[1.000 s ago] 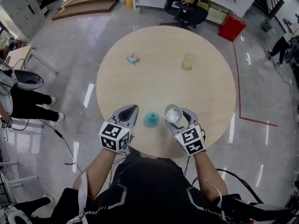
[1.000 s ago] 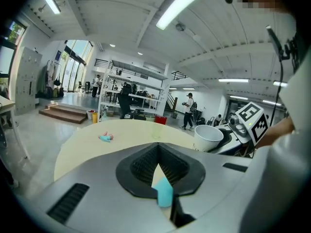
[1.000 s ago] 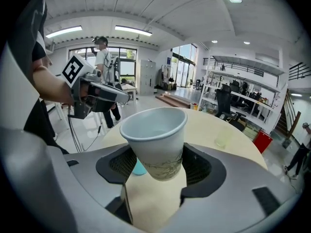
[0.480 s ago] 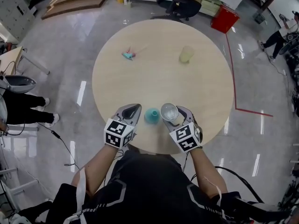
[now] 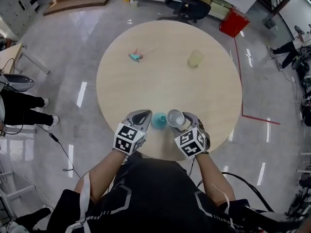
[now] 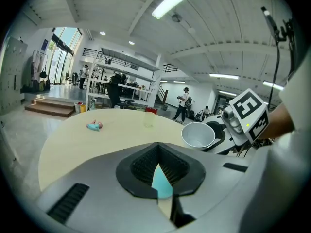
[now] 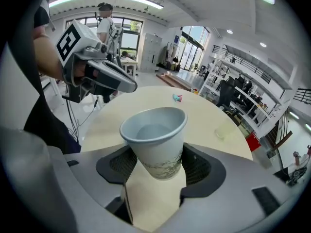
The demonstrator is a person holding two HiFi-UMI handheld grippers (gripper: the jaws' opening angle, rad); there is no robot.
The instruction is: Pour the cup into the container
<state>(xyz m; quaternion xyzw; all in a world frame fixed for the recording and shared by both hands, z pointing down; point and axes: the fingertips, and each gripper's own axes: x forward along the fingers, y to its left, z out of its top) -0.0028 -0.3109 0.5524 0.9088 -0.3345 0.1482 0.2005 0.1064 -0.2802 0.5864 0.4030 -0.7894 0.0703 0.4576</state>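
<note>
A white paper cup [image 5: 174,116] [image 7: 155,135] stands nearly upright between the jaws of my right gripper [image 5: 179,122] [image 7: 156,169], which is shut on its lower half. I cannot tell what is inside it. A small teal container [image 5: 158,120] sits on the round table [image 5: 165,81] just left of the cup. My left gripper [image 5: 141,115] [image 6: 160,171] hovers at the container's left side, shut with nothing in it. In the left gripper view the teal container [image 6: 161,183] shows through the slit below the pads, and the cup [image 6: 198,135] is at the right.
A pale yellow translucent cup [image 5: 195,58] stands at the table's far right. A small teal and pink toy [image 5: 135,57] lies far left. The table's near edge runs just under both grippers. People, an office chair [image 5: 192,6] and a red bin [image 5: 231,21] are around the table.
The right gripper has carried the cup a little left, closer to the teal container. The left gripper has also edged right toward the container.
</note>
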